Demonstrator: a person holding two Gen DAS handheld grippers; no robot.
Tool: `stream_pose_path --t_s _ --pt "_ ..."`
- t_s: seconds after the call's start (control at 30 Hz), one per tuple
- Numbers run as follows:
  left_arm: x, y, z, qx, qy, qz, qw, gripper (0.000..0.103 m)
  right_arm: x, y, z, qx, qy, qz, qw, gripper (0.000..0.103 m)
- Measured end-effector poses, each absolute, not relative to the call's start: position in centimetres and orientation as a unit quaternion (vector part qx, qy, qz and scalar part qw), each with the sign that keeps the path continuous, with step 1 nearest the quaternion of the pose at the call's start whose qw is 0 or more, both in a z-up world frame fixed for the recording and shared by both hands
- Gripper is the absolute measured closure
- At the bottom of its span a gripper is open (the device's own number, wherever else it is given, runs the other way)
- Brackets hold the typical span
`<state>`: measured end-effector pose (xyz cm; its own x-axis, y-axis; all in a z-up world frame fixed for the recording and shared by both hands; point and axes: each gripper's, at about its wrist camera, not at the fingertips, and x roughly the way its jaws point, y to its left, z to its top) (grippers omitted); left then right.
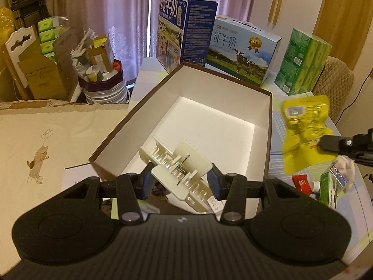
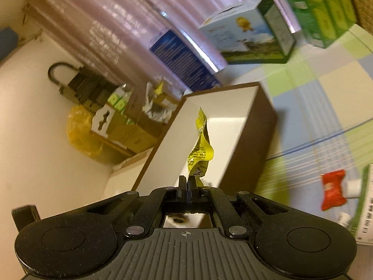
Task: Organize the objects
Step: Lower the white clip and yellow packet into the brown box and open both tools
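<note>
An open brown box [image 1: 271, 121] with a white inside stands on the table; its wall [image 2: 247, 144] also shows in the right wrist view. My left gripper [image 1: 180, 182] is shut on a white plastic clip [image 1: 186, 163] and holds it over the box's near end. My right gripper [image 2: 187, 182] is shut on the edge of a yellow snack packet [image 2: 200, 149], carried in the air just right of the box. From the left wrist view the same yellow packet [image 1: 303, 130] hangs from the right gripper's black fingers [image 1: 333, 142].
On the table right of the box lie a red sachet [image 1: 302, 183], a green-and-white carton [image 1: 328, 191] and a small white tube. Milk cartons [image 1: 242, 49] and a green tissue pack [image 1: 303, 63] stand behind the box. Cardboard boxes and a full bin [image 1: 102, 86] sit left on the floor.
</note>
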<state>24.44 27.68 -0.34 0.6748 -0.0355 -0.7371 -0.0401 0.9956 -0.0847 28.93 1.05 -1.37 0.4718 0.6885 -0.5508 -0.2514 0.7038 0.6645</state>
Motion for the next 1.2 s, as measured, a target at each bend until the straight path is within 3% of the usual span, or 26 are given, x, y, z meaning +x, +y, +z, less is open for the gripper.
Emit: stream_pose_path --t_s 0.93,0.97,1.07,1.1,1.2 --pt "31.7 28.0 -5.9 -0.033 0.464 -0.039 0.884 0.060 33.8 12.0 -8.3 0.045 0.507 0.245 0.825 0.103" --pt "31.8 28.0 -6.0 -0.033 0.466 -0.040 0.883 0.060 33.8 12.3 -8.4 0.032 0.506 0.242 0.827 0.101" --pt "31.9 28.2 -6.1 -0.035 0.468 -0.041 0.882 0.060 33.6 12.7 -8.9 0.005 0.503 0.232 0.833 0.067" --pt "31.9 28.3 -6.2 -0.036 0.469 -0.041 0.881 0.060 33.4 12.6 -8.8 0.010 0.496 0.242 0.834 0.063" --pt "31.9 28.3 -6.4 -0.036 0.474 -0.041 0.879 0.060 33.3 12.8 -8.8 0.003 0.492 0.242 0.836 0.062"
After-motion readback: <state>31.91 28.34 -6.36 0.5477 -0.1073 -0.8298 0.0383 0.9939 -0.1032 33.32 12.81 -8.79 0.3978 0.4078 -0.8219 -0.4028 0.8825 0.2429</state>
